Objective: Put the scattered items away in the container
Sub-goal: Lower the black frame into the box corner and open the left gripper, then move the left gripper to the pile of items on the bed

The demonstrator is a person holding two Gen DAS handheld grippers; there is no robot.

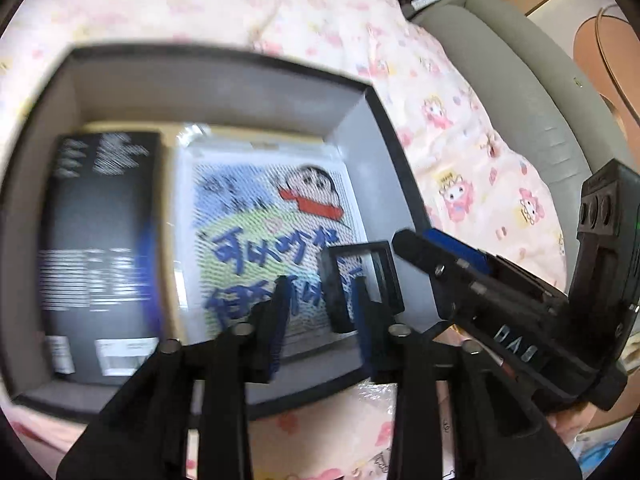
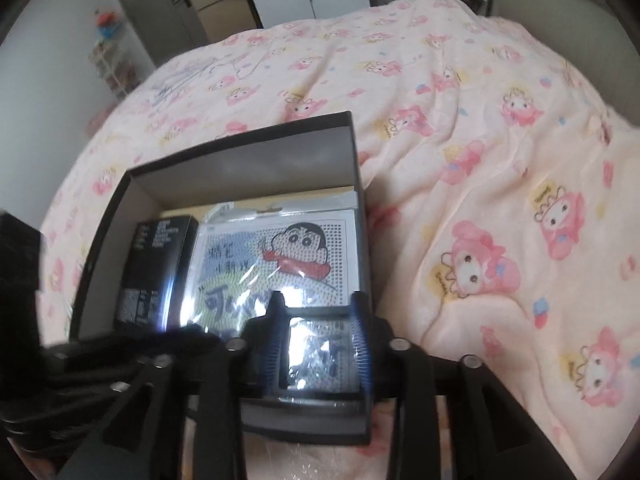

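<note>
Hovering over the box (image 1: 356, 120) on the bed: both claws, left claw (image 1: 320, 316) and right claw (image 2: 320, 344), part-open; small framed item (image 1: 362, 284) lies loose between them, already inside.

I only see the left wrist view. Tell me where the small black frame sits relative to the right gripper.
Observer: In the right wrist view, the small black frame lies between the right gripper fingers, on top of the cartoon pack.
Operator: Report whether it is inside the box.
Observer: Yes. It is in the near right corner of the box, close to the near wall.
Operator: Say what stands beyond the bed.
Observer: Grey cabinets and a cardboard carton.
</note>
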